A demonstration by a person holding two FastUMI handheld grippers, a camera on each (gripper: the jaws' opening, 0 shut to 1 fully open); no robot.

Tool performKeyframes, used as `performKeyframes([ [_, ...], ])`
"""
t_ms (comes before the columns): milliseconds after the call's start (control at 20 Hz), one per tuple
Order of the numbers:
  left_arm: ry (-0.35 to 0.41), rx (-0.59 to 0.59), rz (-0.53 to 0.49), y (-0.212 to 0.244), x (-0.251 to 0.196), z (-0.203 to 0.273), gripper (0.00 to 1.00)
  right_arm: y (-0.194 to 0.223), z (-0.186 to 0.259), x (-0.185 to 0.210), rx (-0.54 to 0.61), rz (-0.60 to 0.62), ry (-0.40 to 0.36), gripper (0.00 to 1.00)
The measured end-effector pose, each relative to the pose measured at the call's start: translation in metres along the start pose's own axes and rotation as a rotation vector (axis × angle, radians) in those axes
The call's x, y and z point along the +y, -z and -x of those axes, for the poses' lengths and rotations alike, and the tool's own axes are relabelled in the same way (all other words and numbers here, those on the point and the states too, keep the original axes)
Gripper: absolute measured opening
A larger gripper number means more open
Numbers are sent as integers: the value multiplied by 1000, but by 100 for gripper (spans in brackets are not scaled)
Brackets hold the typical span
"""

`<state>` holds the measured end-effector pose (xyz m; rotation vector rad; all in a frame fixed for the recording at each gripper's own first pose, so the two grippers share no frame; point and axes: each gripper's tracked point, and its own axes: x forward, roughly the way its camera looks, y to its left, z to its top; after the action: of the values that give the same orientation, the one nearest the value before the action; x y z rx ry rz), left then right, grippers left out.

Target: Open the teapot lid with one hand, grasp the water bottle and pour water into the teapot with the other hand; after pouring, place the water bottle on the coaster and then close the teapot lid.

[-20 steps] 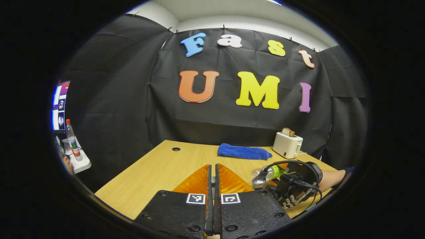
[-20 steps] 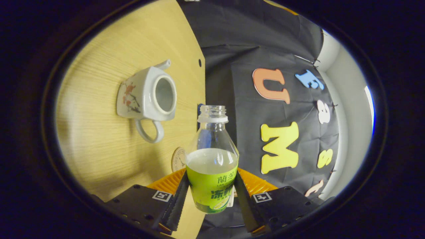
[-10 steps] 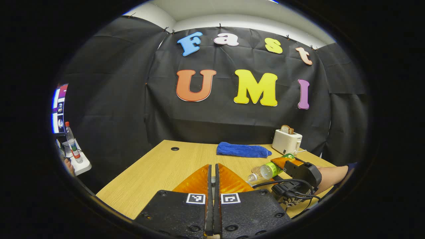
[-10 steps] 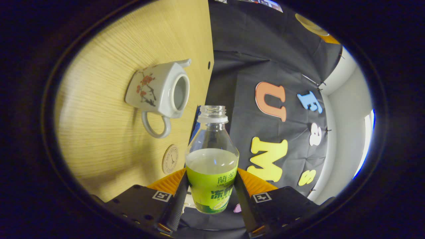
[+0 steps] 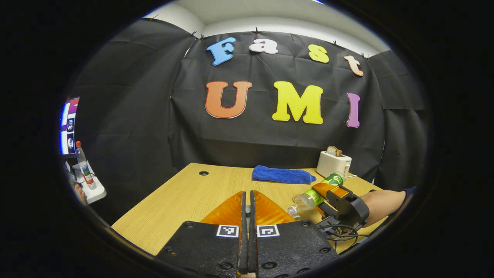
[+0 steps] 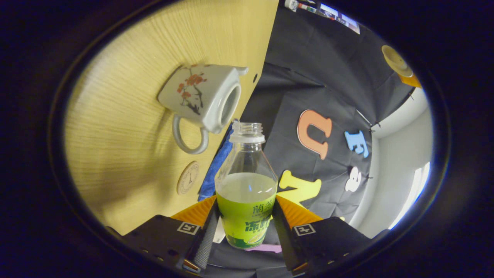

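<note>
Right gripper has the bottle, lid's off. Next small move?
Probably bring the clear green-labelled water bottle mouth over the white flowered teapot opening, then tilt further. The right gripper clamps it, the water sits away from the neck, and the mouth is beside the opening.

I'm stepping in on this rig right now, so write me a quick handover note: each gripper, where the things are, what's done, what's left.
Right gripper: shut on the water bottle, uncapped, part full, tipped toward the teapot.
Left gripper: fingers closed, nothing visible between them; I cannot see the lid.
Teapot: on the table, mouth open, lid off.
Coaster: bare, near the teapot's handle.
Done: lid off, bottle grasped.
Left: pour, or finish pouring if it has begun; set the bottle on the coaster; close the lid.
</note>
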<state>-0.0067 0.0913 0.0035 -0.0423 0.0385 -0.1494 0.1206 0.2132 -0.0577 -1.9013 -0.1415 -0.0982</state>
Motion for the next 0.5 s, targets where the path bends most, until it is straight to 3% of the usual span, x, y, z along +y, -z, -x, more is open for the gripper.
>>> performKeyframes([
  [500,-9,18,-8,5,3,-4,3,-12,1,-15,-27,108,76,73],
])
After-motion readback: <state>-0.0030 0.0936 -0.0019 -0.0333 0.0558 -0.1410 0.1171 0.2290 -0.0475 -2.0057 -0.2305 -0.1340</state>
